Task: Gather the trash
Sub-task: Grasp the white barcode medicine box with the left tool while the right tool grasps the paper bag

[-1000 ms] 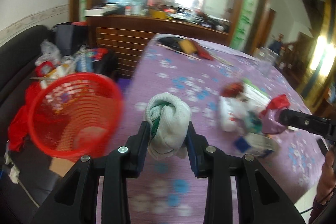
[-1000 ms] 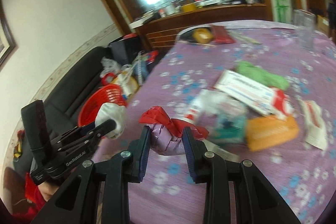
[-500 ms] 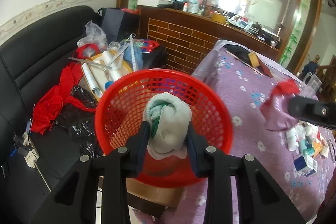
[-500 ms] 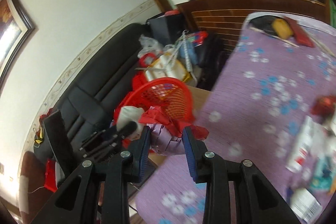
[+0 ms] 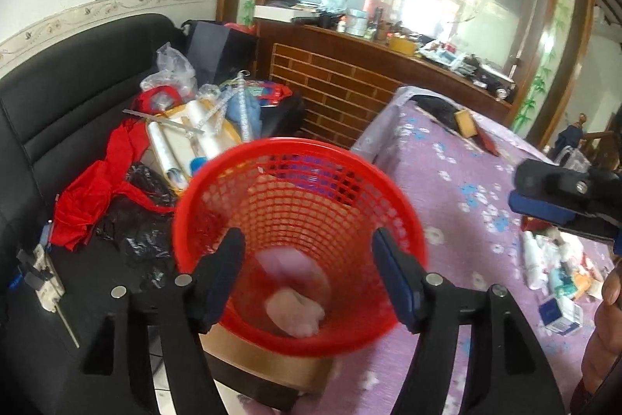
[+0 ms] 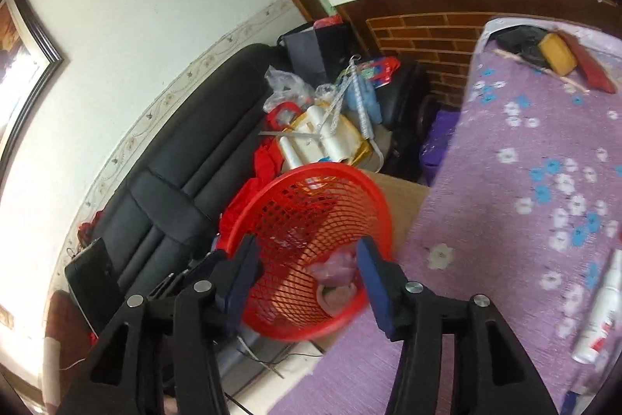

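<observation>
A red mesh basket [image 5: 295,197] stands on a cardboard box beside the purple table; it also shows in the right wrist view [image 6: 311,216]. My left gripper [image 5: 307,259] is open and empty right above the basket mouth. A crumpled white wad [image 5: 295,310] lies at the basket bottom. My right gripper [image 6: 307,267] is open and empty over the basket's near rim; from the left wrist view it shows at the right [image 5: 559,197]. A pink-purple wrapper [image 6: 336,267] lies inside the basket.
A black sofa [image 5: 58,111] piled with red cloth [image 5: 89,201], plastic rolls and bags is left of the basket. The purple flowered table [image 5: 458,189] carries a trash pile [image 5: 556,279] at the right and a white bottle [image 6: 598,310]. A brick counter [image 5: 330,84] stands behind.
Both grippers swung from the table to above the basket and opened. The white wad and the red-purple wrapper dropped out of them into the basket.
</observation>
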`<act>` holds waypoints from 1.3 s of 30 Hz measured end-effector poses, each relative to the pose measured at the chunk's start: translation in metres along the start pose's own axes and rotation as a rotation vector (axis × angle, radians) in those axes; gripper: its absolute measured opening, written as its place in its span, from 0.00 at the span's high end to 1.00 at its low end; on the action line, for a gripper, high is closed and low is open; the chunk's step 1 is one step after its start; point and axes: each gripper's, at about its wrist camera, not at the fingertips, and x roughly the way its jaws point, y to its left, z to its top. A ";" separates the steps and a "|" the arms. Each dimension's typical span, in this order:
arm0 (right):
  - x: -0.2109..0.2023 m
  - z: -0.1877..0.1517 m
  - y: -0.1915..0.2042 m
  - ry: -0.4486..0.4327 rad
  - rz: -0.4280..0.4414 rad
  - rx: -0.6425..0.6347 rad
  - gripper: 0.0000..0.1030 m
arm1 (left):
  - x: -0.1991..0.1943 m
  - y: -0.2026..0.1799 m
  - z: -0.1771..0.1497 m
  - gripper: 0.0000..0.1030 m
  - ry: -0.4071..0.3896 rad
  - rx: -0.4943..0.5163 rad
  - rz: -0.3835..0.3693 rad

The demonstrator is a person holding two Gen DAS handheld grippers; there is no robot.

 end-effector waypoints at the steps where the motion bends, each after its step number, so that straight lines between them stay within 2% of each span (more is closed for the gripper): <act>1: -0.012 -0.006 -0.003 -0.021 -0.011 -0.006 0.33 | -0.003 -0.008 -0.003 0.30 -0.002 0.009 -0.013; 3: -0.033 -0.018 -0.006 -0.049 -0.049 -0.025 0.30 | -0.008 -0.024 -0.009 0.29 -0.007 0.028 -0.036; 10: -0.105 -0.065 -0.032 -0.124 -0.116 -0.047 0.30 | -0.015 -0.092 -0.033 0.27 0.020 0.110 -0.143; 15: -0.153 -0.092 -0.069 -0.167 -0.193 0.013 0.30 | -0.014 -0.145 -0.052 0.27 0.053 0.201 -0.201; 19: -0.201 -0.113 -0.114 -0.227 -0.253 0.120 0.30 | -0.018 -0.179 -0.064 0.27 0.062 0.287 -0.239; 26: -0.274 -0.141 -0.183 -0.337 -0.376 0.299 0.30 | -0.019 -0.248 -0.088 0.21 0.102 0.544 -0.404; 30: -0.298 -0.151 -0.204 -0.369 -0.397 0.369 0.30 | -0.023 -0.289 -0.102 0.19 0.101 0.759 -0.466; 32: -0.304 -0.154 -0.208 -0.379 -0.405 0.389 0.30 | -0.025 -0.307 -0.111 0.19 0.063 0.887 -0.466; 34: -0.308 -0.158 -0.213 -0.383 -0.404 0.412 0.30 | -0.020 -0.323 -0.120 0.19 0.065 1.007 -0.470; 36: -0.311 -0.160 -0.216 -0.384 -0.404 0.424 0.30 | -0.008 -0.333 -0.124 0.19 0.081 1.092 -0.467; 39: -0.313 -0.166 -0.222 -0.381 -0.408 0.437 0.30 | 0.008 -0.341 -0.126 0.19 0.111 1.143 -0.462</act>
